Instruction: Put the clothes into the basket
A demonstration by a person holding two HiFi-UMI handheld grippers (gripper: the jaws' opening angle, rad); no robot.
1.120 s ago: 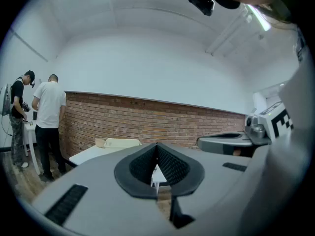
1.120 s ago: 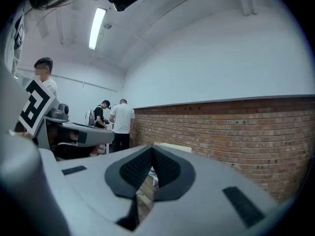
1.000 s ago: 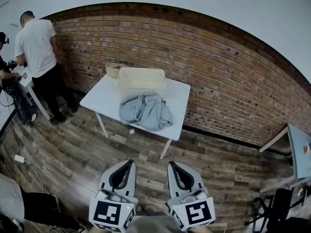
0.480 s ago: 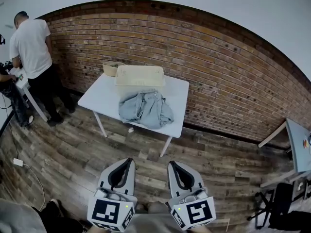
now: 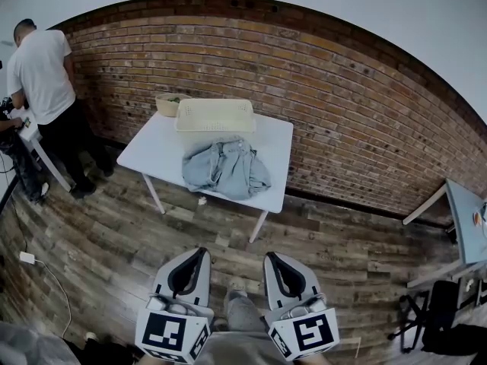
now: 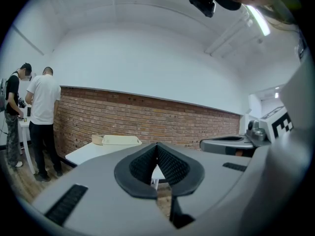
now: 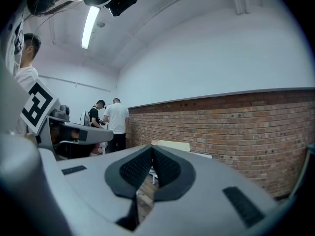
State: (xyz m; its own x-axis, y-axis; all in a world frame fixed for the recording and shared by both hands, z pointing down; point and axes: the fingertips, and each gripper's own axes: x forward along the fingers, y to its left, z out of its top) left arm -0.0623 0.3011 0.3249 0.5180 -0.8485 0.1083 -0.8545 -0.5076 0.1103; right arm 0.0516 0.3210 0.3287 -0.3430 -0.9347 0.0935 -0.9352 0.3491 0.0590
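A crumpled pale grey-blue garment (image 5: 226, 169) lies on the white table (image 5: 156, 147), near its front edge. Behind it, against the brick wall, stands a cream plastic basket (image 5: 215, 115), also seen in the left gripper view as the basket (image 6: 120, 140) far off. My left gripper (image 5: 199, 254) and right gripper (image 5: 270, 259) hang side by side at the bottom of the head view, well short of the table, over the wooden floor. Both are shut with nothing between the pads. In the gripper views, the left gripper (image 6: 157, 147) and right gripper (image 7: 152, 149) point level toward the table.
A small tan bowl (image 5: 170, 103) sits left of the basket. A person in a white shirt (image 5: 42, 67) stands at another table at the far left. A second table edge (image 5: 463, 226) and a dark chair (image 5: 437, 318) are at the right. Brick wall behind the table.
The table and garment have shifted slightly up and left in the head view. A knee in grey trousers now shows between the grippers. The jaws stay shut.
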